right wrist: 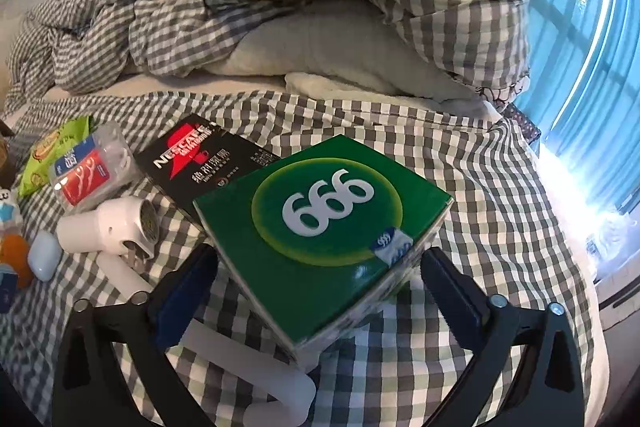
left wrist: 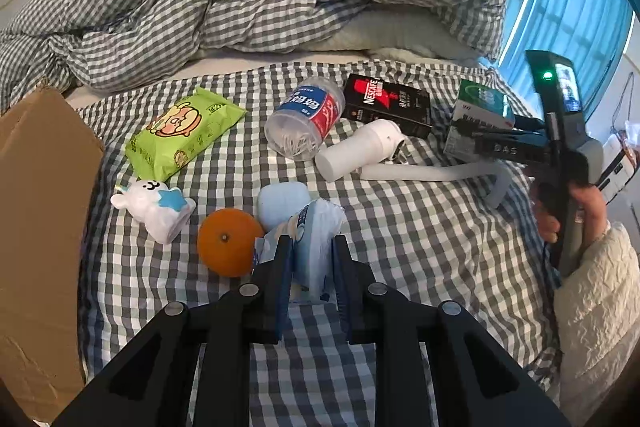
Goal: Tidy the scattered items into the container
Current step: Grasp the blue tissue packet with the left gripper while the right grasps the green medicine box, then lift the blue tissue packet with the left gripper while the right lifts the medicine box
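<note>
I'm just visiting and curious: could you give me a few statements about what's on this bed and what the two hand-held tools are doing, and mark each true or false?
1. The left tool is clamped on a pale blue tissue pack. True.
2. The right tool has its fingers set wide on either side of a green box. True.
3. The orange already lies inside the cardboard box. False: it lies on the checked sheet, beside the tissue pack.
4. The black Nescafe box stands upright. False: it lies flat.
5. The white bear figure lies between the cardboard box and the orange. True.
</note>
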Motion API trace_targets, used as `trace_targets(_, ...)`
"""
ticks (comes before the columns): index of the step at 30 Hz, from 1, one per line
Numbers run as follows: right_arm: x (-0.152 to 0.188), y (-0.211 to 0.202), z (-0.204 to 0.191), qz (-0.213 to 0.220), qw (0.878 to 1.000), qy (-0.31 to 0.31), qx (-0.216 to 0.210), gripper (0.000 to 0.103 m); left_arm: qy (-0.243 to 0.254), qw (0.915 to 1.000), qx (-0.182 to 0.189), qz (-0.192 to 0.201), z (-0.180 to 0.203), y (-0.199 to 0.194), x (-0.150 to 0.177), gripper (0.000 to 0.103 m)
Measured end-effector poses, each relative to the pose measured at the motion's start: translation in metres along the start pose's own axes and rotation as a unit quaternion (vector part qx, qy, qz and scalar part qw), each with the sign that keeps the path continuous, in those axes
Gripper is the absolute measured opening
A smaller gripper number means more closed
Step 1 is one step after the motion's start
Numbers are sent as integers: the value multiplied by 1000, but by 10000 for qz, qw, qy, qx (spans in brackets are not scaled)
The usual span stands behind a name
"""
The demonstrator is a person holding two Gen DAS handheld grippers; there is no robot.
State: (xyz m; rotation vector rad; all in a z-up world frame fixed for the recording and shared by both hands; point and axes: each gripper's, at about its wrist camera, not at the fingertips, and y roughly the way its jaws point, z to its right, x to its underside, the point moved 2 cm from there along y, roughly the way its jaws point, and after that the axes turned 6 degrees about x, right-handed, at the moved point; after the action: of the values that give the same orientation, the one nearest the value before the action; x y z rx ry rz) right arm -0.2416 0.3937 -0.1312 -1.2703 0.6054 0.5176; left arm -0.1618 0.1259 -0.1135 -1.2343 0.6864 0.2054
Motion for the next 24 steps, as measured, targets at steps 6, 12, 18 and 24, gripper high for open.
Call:
trace_targets(6,2,-41,-7,175,9998,60,-37,26,6,10000,-20,-9,2,-1,1,19)
trace_targets(12,3,-44,-24,146,9997,-203,71,32,-15,10000,-39,-32,2,-5,6,19)
trace_targets(18,3,-21,-13,109,9998,-34,133,82,-70,9999,-65,-97,-6,-4,10,19)
trace_targets(24,0,-16,-3,69,9972,689,-291,93,-78,9999,9,-127,-6,8,8,19)
